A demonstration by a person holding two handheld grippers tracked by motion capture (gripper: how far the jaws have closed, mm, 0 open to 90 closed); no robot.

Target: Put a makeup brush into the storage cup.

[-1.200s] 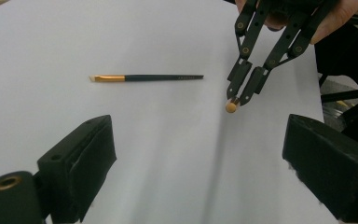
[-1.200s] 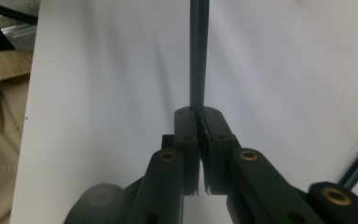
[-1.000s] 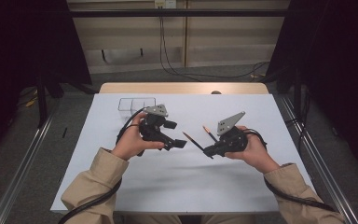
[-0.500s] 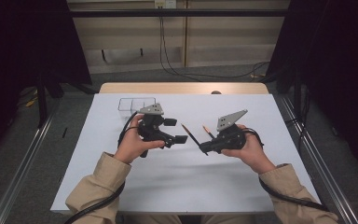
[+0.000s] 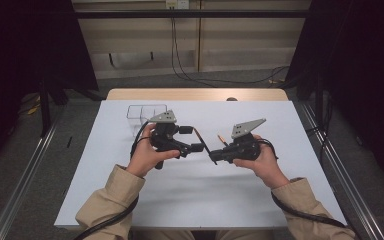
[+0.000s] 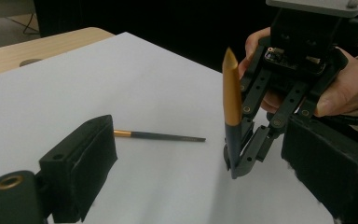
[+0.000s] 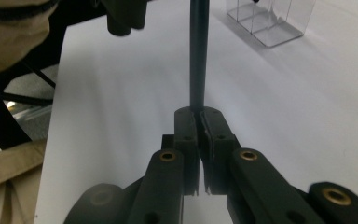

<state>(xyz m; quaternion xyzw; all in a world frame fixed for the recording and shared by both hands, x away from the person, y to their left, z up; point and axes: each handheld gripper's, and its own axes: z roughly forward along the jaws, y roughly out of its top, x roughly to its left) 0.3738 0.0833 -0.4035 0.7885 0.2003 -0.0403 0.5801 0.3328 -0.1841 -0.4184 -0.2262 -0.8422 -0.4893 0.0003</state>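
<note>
right hand-held gripper (image 5: pixel 215 159) pinching a slim brush (image 6: pixel 231 105) by its dark end above the white counter (image 5: pixel 190 200).

the brush looks light, stiff and slick, best taken mid-shaft near the gold ferrule; the left hand-held gripper (image 5: pixel 197 139) has jaws wide, just been narrowing a little, empty, the brush near them; a second brush (image 6: pixel 158 136) lies on the counter.

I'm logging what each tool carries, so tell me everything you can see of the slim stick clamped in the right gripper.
The stick is slender, with a dark lower shaft, a gold upper section and a pointed tip. It looks like a pen or brush; its material is unclear. The right gripper is shut on its dark end. In the left gripper view it stands nearly upright, clear of the white table.
</note>
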